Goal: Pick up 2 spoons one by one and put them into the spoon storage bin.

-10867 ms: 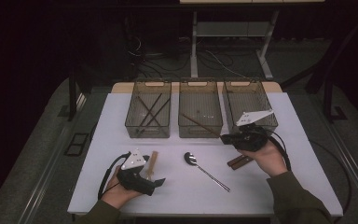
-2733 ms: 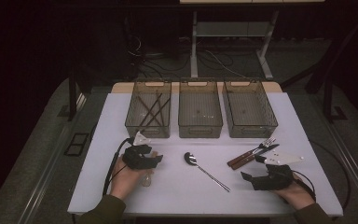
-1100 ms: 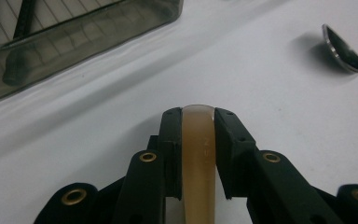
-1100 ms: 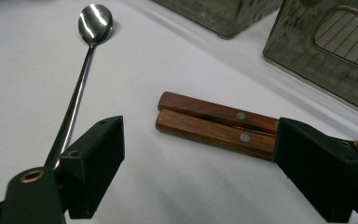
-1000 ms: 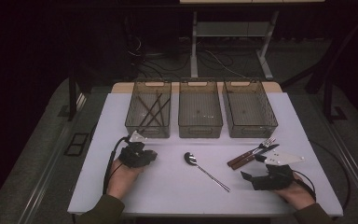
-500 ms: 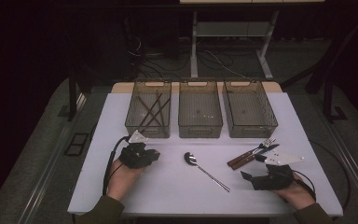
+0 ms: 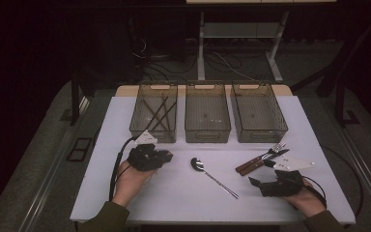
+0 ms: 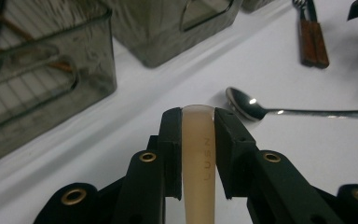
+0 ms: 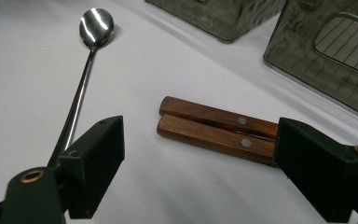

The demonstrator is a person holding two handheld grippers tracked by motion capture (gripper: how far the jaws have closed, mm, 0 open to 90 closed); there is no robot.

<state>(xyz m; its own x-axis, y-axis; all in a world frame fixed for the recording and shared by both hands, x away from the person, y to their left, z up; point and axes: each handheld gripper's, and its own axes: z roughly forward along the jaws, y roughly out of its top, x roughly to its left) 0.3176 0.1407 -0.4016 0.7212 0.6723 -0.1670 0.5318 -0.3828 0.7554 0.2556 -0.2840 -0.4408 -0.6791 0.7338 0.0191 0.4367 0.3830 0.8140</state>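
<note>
My left gripper (image 7: 168, 155) hovers over the table's left side, just in front of the left bin. It is shut on a pale beige flat handle (image 8: 198, 154), which stands upright between the jaws in the left gripper view (image 8: 199, 116). A metal spoon (image 7: 212, 177) lies at the table's middle, also seen beyond the left jaws (image 8: 261, 108). My right gripper (image 7: 254, 182) rests at the front right, open. In the right gripper view (image 9: 200, 135) its jaws stand wide apart around the wooden handles of a fork and knife (image 9: 214, 128), without touching them. The pair lies side by side (image 7: 261, 159).
Three clear smoky bins stand in a row at the back: the left bin (image 7: 145, 130) holds several dark sticks, the middle bin (image 7: 207, 131) and the right bin (image 7: 261, 134) look bare inside. The white table (image 7: 174, 198) ends close to both hands.
My left gripper has risen a little with the pale handle and drifted slightly toward the bins. The right gripper, spoon, fork and knife have stayed where they were.
</note>
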